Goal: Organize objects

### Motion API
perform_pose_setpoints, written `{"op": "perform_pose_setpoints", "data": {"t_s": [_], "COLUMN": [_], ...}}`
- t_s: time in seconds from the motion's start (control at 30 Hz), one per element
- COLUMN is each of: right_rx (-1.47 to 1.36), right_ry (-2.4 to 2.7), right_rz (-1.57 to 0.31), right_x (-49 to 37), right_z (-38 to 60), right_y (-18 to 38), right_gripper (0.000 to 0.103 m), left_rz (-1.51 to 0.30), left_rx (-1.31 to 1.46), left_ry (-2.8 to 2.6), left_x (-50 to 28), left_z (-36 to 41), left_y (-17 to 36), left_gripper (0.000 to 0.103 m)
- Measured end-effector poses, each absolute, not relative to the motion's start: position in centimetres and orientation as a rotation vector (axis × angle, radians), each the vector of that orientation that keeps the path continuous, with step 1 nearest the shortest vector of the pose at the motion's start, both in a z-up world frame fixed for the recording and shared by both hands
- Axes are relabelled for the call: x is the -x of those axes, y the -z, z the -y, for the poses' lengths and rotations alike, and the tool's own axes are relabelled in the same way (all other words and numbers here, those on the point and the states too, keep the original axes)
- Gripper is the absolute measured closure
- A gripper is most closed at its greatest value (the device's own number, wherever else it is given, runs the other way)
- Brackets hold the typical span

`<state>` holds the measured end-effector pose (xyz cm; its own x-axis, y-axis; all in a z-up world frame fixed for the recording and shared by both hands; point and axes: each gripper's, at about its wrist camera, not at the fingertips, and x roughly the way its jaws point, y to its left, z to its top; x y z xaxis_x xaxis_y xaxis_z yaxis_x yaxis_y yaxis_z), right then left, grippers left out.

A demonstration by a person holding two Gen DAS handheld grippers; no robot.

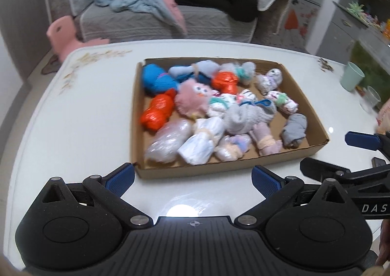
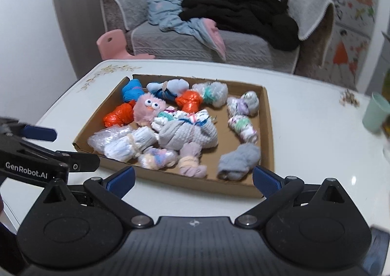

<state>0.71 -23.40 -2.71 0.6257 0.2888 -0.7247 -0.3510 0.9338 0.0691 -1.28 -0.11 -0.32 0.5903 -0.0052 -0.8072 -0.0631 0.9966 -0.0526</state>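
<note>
White bench [image 1: 73, 115] lies bare left of the cardboard tray [image 1: 314, 115] of bundled socks [image 1: 158, 111]; left gripper [image 1: 193, 178] gapes wide, empty, at its near edge. From the right: tray [image 2: 267, 129] mid-bench, green cup [image 2: 374, 112] off right, right gripper [image 2: 193, 178] spread wide, holding nothing.

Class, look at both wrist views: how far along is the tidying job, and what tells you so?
Done: many rolled bundles and a pink fluffy toy already lie in the cardboard tray on the white table. In hand: nothing; the left gripper and right gripper are both open and empty, just short of the tray's near edge. Left: a green cup stands outside the tray; whether it belongs in it is unclear.
</note>
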Motion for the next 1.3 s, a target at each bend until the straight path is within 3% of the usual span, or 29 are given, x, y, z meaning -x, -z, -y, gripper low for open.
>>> {"op": "perform_pose_setpoints", "data": {"t_s": [1.3], "right_rx": [0.052], "right_ry": [-0.256], "right_rz": [-0.83], "right_x": [-0.5], "right_z": [21.7], "right_y": [1.3], "right_gripper": [0.001], "left_rz": [-0.889], "left_rx": [0.11], "left_ry": [-0.005], "left_x": [2.4], "left_z": [-0.9], "left_y": [-1.2], "left_gripper": [0.001]}}
